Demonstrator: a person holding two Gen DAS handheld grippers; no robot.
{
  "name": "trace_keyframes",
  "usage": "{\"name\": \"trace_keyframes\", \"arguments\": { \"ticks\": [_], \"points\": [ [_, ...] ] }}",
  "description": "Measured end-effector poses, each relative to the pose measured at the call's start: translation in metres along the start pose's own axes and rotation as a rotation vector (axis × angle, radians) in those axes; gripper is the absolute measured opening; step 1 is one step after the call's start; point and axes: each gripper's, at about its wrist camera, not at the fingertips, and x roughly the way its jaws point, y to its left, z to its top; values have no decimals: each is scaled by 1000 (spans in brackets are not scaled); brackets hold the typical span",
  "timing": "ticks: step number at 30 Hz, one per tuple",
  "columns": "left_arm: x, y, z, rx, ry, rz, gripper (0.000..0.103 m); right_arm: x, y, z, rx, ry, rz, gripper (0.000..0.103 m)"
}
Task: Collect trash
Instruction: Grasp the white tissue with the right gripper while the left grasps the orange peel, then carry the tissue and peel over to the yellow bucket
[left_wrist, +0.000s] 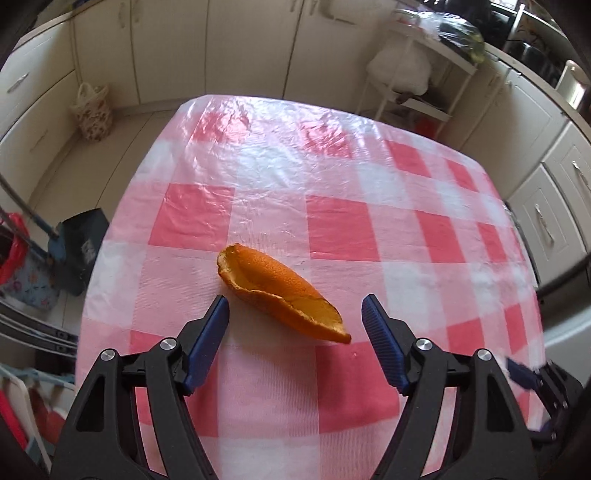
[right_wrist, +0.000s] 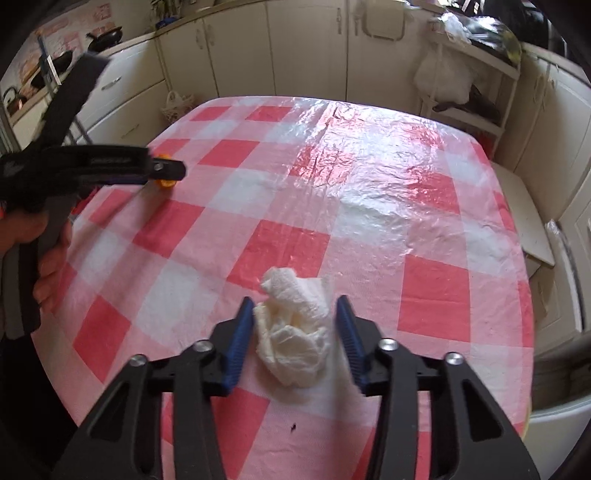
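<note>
An orange peel (left_wrist: 280, 291) lies on the red-and-white checked tablecloth (left_wrist: 332, 184). My left gripper (left_wrist: 295, 306) is open, its blue pads either side of the peel's near end, not touching it. A crumpled white paper tissue (right_wrist: 295, 332) lies on the cloth in the right wrist view. My right gripper (right_wrist: 295, 308) is open with the tissue between its fingers, both pads apart from it or just at its sides. The left gripper (right_wrist: 168, 171) shows at the left of the right wrist view, over a bit of the peel (right_wrist: 164, 183).
The cloth (right_wrist: 369, 184) is covered with wrinkled clear plastic. Cream cabinets (left_wrist: 221, 44) ring the room. A white shelf rack (left_wrist: 424, 74) stands behind the table's far right. A bag (left_wrist: 92, 110) and a dark bin (left_wrist: 81, 247) sit on the floor at left.
</note>
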Motion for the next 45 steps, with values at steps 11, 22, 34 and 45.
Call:
{"name": "trace_keyframes", "arguments": {
  "ticks": [11, 22, 34, 45],
  "points": [
    [5, -27, -5, 95, -54, -39, 17, -19, -6, -13, -22, -14, 46, 25],
    [-48, -84, -63, 317, -143, -66, 17, -55, -27, -35, 2, -80, 32, 24],
    [-95, -111, -109, 327, -227, -39, 17, -102, -38, -56, 14, -207, 7, 24],
    [-124, -149, -125, 366, -260, -89, 17, -138, -48, -74, 10, -305, -26, 25]
  ]
}}
